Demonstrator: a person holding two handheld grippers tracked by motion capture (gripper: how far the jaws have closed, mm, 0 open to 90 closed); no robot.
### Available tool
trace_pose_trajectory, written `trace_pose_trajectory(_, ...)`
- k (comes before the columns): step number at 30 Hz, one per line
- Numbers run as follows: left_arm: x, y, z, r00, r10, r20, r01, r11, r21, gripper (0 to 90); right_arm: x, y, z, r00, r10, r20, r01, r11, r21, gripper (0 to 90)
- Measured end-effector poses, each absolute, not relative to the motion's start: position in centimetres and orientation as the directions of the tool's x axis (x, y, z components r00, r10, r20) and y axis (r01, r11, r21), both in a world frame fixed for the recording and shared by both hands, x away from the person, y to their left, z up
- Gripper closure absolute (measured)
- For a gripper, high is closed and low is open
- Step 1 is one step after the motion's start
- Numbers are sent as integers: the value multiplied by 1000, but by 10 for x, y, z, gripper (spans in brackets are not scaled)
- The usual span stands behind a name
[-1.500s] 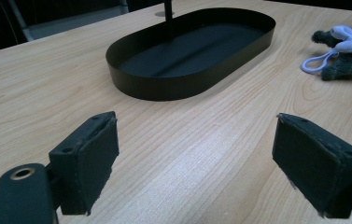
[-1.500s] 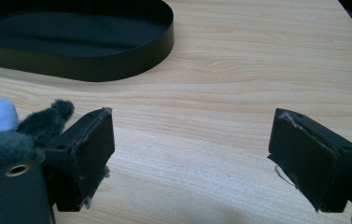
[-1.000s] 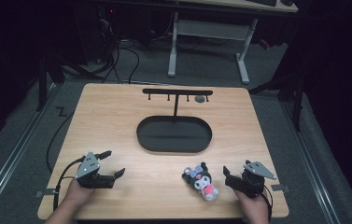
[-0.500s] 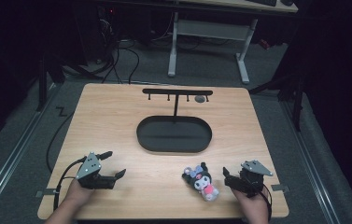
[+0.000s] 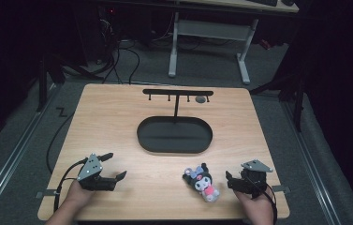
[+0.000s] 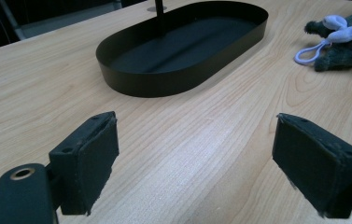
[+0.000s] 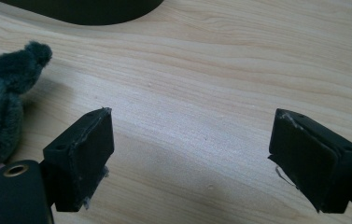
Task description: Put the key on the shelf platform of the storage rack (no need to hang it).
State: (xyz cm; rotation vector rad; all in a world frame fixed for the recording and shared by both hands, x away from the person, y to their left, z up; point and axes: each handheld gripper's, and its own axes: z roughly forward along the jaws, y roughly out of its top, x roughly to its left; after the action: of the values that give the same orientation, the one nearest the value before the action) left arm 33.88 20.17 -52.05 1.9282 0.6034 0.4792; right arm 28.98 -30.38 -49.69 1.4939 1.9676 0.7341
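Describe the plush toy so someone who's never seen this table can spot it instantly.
Start at the black oval tray in the middle of the wooden table, then come toward the near edge on the right. The plush toy lies there, just left of the right hand-held gripper. It alone is soft: dark fur, pink patch, lavender loop.

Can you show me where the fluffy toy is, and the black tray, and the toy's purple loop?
fluffy toy [image 5: 202, 181]: high view, on its dark body.
black tray [image 6: 131, 84]: left gripper view, on its outer wall.
purple loop [image 6: 310, 50]: left gripper view, on the cord.
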Motion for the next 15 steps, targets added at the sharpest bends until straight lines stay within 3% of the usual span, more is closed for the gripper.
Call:
trace_pose_trajectory(3, 339, 202, -521, 795, 603, 65, 198, -359, 912, 154, 290, -304, -495, -239, 966, -100, 665, 238, 708, 135)
trace_pose_trajectory(5, 339, 202, -521, 793, 606, 59, 201, -352, 914, 154, 293, -301, -495, -245, 964, -102, 677, 245, 694, 68)
trace_pose_trajectory(9, 339, 202, -521, 792, 607, 61, 199, -351, 915, 154, 297, -294, -493, -245, 964, -102, 706, 250, 663, 21)
trace_pose_trajectory(15, 339, 202, -521, 793, 606, 60, 201, -353, 914, 154, 301, -294, -490, -265, 961, -79, 722, 252, 645, 15)
